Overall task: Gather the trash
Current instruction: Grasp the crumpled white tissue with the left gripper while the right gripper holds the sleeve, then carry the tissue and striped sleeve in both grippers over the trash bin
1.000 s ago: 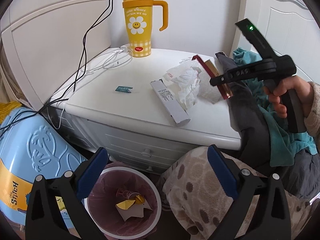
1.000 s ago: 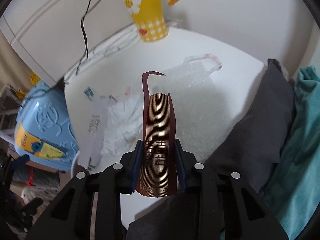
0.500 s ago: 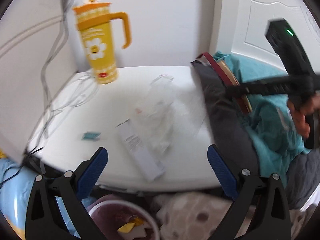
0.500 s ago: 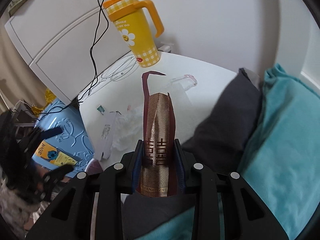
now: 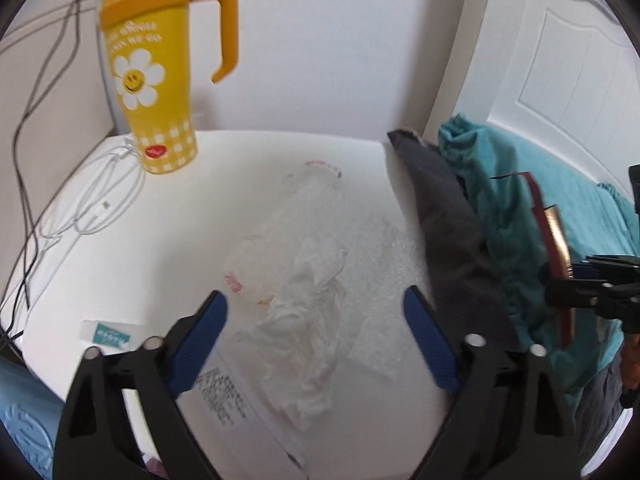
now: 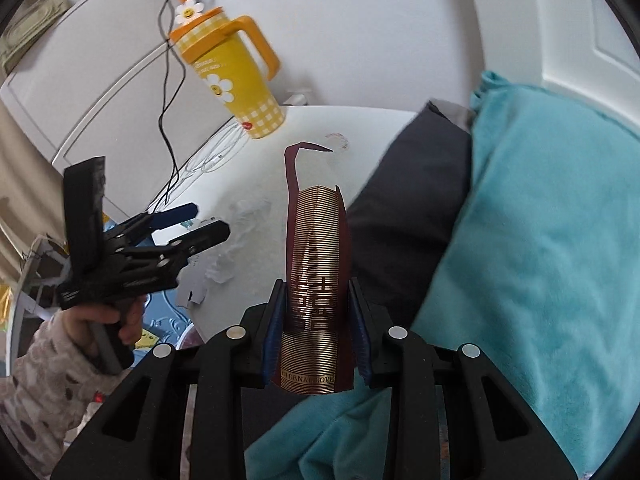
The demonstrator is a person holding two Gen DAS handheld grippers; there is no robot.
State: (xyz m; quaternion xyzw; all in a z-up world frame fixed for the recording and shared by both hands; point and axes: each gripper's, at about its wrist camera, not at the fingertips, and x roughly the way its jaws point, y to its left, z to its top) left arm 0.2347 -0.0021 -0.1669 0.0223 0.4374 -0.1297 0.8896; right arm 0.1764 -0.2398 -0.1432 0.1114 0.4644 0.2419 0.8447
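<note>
On the white nightstand, left wrist view:
Left gripper (image 5: 316,336): spread wide, holding nothing, over the crumpled tissue (image 5: 308,336).
Tissue: on the nightstand top (image 5: 248,168), touching a white printed box (image 5: 236,400).
Teal sachet (image 5: 108,334): near the front left edge.
Yellow daisy tumbler (image 5: 152,76): upright at the back.

Right wrist view:
Right gripper (image 6: 316,344): clamped on a maroon-and-gold wrapper (image 6: 316,280), held above grey and teal bedding (image 6: 540,220).
</note>
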